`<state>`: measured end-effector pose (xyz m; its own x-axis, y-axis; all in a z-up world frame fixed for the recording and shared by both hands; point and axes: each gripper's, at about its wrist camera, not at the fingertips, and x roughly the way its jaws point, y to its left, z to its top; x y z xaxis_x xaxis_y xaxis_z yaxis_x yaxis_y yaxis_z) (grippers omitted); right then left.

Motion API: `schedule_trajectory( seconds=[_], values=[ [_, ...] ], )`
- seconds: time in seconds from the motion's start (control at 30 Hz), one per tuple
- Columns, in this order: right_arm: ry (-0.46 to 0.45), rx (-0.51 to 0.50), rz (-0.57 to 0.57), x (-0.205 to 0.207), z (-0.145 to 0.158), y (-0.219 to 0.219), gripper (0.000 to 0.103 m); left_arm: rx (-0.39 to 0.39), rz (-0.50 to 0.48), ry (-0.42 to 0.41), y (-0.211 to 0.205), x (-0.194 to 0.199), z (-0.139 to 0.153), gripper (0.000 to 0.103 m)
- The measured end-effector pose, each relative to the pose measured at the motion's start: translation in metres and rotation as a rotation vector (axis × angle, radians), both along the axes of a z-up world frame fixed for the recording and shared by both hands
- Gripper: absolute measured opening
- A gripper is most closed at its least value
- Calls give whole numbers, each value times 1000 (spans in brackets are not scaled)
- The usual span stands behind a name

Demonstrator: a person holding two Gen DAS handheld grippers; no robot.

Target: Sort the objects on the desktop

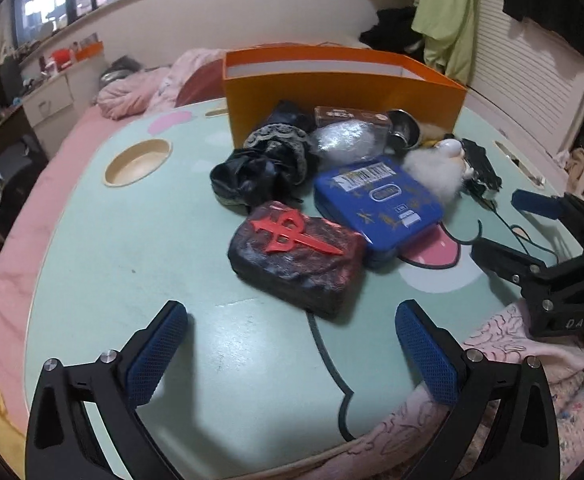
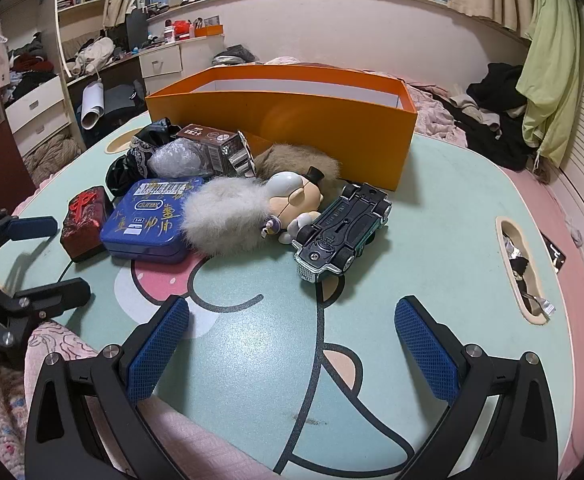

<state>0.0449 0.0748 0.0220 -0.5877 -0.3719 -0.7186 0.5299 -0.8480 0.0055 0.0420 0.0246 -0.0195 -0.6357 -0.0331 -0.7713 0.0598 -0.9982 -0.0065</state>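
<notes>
Left wrist, dark block [image 1: 296, 262] ahead of gripper [image 1: 292, 356]

Soft window daylight, fisheye-warped edges, mild blur

You can't see inside the orange box [image 2: 292, 120] (its front wall blocks the floor), and the blue tin [image 1: 376, 204] hides its far edge behind clutter; its small print is unreadable.

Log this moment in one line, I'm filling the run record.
phase: pre-grasp | left gripper: open, empty | right gripper: open, empty | orange box: nothing visible inside | items: on table
</notes>
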Motion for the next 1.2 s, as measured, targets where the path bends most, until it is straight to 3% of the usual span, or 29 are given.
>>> schedule_trajectory(
  seconds=[0.27,0.57,0.7,0.73,0.87,1.0,1.2],
  values=[
    [0,0,0,1,0,0,103,3,6,16,0,4,-2,103],
    [1,0,0,0,0,0,103,75,-4,43,-12,-4,4,103],
    [2,0,0,0,0,0,103,54,-10,64,-13,-18,8,102],
    [2,0,0,1,0,0,103,45,-24,69,-11,-21,8,99],
    [2,-3,-1,1,0,0,103,24,-59,65,-3,-21,5,68],
    [-12,-34,-19,-1,3,3,102,41,-81,98,-2,-12,8,68],
    [-60,-108,-93,-17,14,20,91,70,-63,172,-8,3,19,68]
  ],
)
